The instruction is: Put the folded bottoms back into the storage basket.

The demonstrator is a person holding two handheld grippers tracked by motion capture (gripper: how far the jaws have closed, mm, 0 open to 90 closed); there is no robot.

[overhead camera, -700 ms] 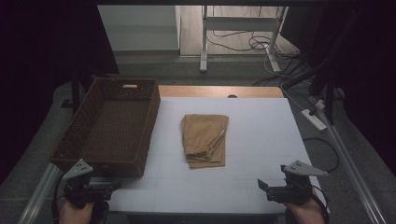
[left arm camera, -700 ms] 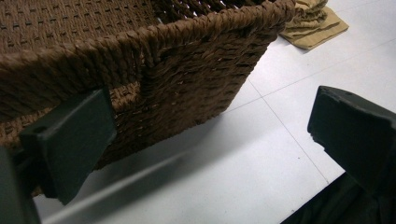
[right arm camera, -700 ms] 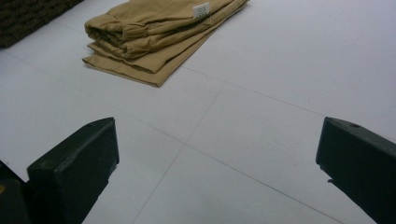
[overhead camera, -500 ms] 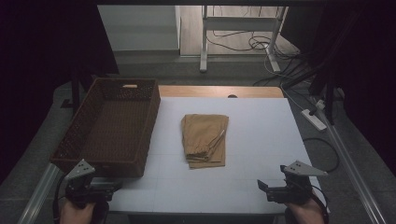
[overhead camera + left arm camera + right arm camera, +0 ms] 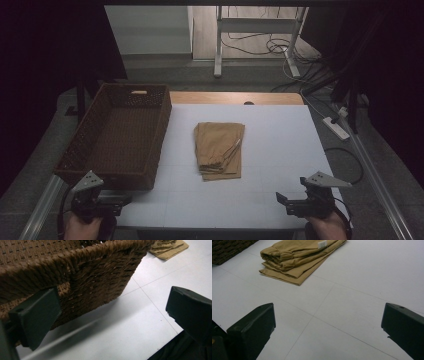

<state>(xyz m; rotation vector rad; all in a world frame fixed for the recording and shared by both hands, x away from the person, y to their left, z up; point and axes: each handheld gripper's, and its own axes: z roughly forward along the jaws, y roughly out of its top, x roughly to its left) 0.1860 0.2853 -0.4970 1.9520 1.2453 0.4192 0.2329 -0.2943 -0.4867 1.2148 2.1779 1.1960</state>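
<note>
One folded tan cloth garment [image 5: 219, 150] lies at the centre of the high view on the white table [image 5: 280, 150], long axis running from top to bottom of the frame. One dark brown woven rectangular basket [image 5: 120, 135] sits just left of it. Two grippers, left gripper [image 5: 97, 200] and right gripper [image 5: 300, 200], wait released at the bottom corners, unmoved since the earlier frame.

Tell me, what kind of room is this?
Probably a lab or recording workshop, not a home: a white gridded table holding a folded tan garment and wicker basket, hand-held tongs at its near edge, and loose cables on the floor.
</note>
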